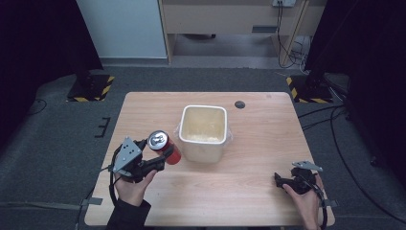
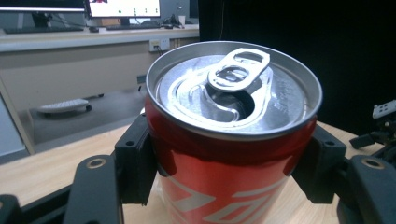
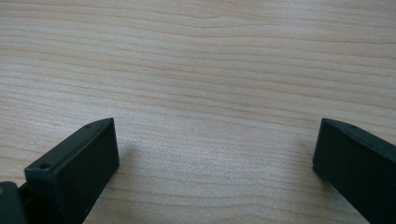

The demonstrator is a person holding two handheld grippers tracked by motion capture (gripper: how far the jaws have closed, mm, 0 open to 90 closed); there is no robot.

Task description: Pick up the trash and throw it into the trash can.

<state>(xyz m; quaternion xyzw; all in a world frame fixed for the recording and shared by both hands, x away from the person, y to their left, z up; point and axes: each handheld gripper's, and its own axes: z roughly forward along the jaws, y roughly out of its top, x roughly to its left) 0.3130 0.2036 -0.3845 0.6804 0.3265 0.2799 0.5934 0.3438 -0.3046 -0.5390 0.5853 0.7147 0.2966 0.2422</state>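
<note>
- High view: left gripper (image 1: pixel 152 158) clamps the red can (image 1: pixel 164 146) just left of the white tub (image 1: pixel 203 132), above the table (image 1: pixel 249 182). To do this well, I'd keep the can upright, carry it right over the tub's near rim, and only then let go.
- Left gripper view: the can's (image 2: pixel 229 154) tab is already pulled open, so tilting could spill.
- Right gripper view: the jaws stand wide apart over bare wood, holding nothing; the right gripper (image 1: pixel 281 180) rests at the near right.

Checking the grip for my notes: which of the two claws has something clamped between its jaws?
The left claw: its jaws clamp a red can beside the white bin. The right claw stands open over bare table.
</note>
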